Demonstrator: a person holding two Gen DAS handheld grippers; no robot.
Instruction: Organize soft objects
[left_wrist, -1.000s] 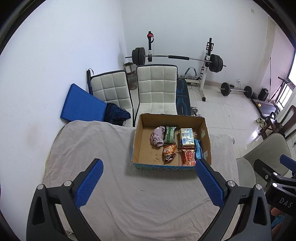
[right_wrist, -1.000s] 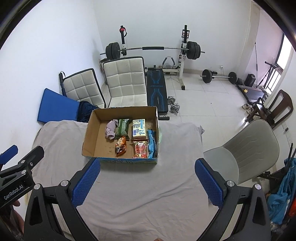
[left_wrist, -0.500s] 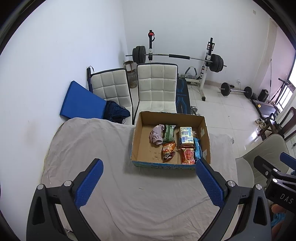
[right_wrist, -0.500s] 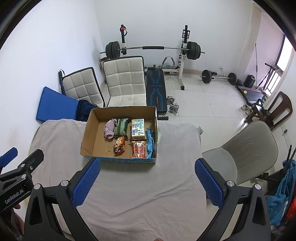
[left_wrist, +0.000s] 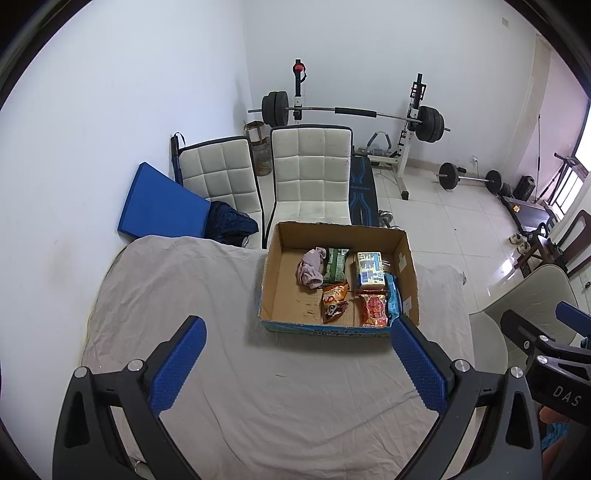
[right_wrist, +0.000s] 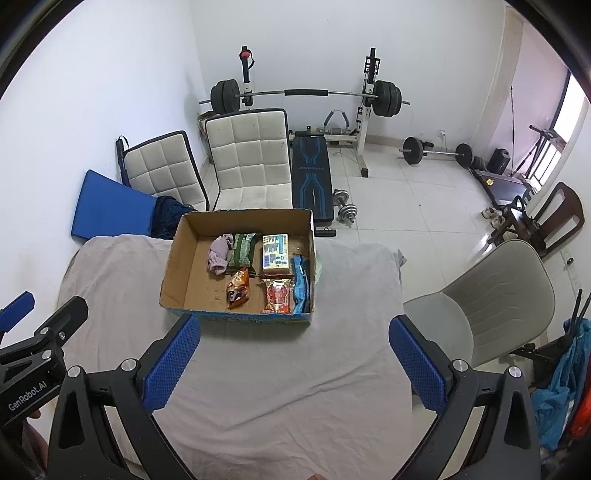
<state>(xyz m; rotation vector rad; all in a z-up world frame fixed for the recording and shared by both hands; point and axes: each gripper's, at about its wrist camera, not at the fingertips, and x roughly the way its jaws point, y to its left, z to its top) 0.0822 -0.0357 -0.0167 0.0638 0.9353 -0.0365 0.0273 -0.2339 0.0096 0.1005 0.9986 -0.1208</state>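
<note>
A cardboard box (left_wrist: 277, 280) stands on the grey-sheeted table (left_wrist: 177, 302); it also shows in the right wrist view (right_wrist: 177, 273). Inside lie a pink cloth (left_wrist: 310, 263), a green packet (left_wrist: 335, 264), a white-blue pack (left_wrist: 369, 269), an orange snack bag (left_wrist: 334, 300), a red packet (left_wrist: 373, 308) and a blue packet (left_wrist: 394, 295). My left gripper (left_wrist: 295, 369) is open and empty, well above the table in front of the box. My right gripper (right_wrist: 293, 367) is open and empty, also high in front of the box.
Two white padded chairs (left_wrist: 310, 173) and a blue mat (left_wrist: 155, 203) stand behind the table. A barbell rack (left_wrist: 351, 110) and bench sit at the back wall. A grey chair (right_wrist: 491, 310) is right of the table.
Both grippers have risen and drawn back a little from the box. Their jaws stay open. The box contents have not moved.
</note>
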